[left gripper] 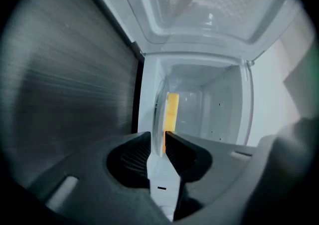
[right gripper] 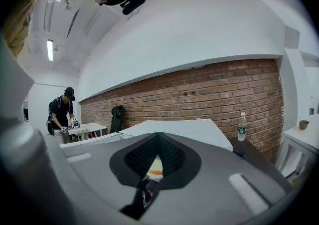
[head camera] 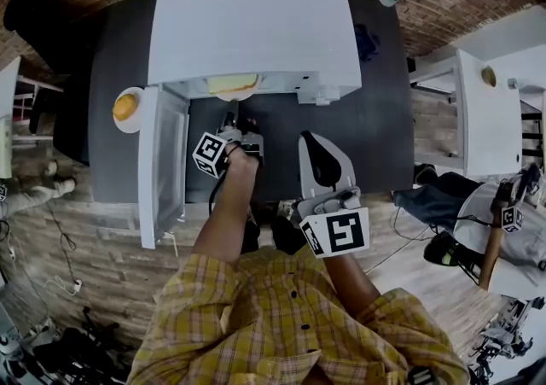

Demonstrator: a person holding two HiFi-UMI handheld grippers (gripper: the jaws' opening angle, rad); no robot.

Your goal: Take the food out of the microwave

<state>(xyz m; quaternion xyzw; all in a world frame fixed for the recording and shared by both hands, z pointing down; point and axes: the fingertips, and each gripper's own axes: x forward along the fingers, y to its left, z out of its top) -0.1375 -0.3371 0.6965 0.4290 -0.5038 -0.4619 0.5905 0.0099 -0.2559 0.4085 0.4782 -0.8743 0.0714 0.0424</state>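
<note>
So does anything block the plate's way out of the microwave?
Nothing visible. The door stands open at the left, the left gripper has its jaws on the plate rim, and the table in front is bare.

No words, no numbers to read anywhere. The left gripper (left gripper: 158,139) carries a marker cube (head camera: 209,154) and the right gripper (right gripper: 158,151) a second cube (head camera: 344,234), both bearing black-and-white square patterns only, no letters. Off to the right gripper's right stands a bottle (right gripper: 241,128), its label too small to read.

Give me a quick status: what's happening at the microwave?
Left gripper shut on plate rim inside microwave. Food on plate, not out yet. Right gripper shut, hanging back. Door open, nothing blocking.
</note>
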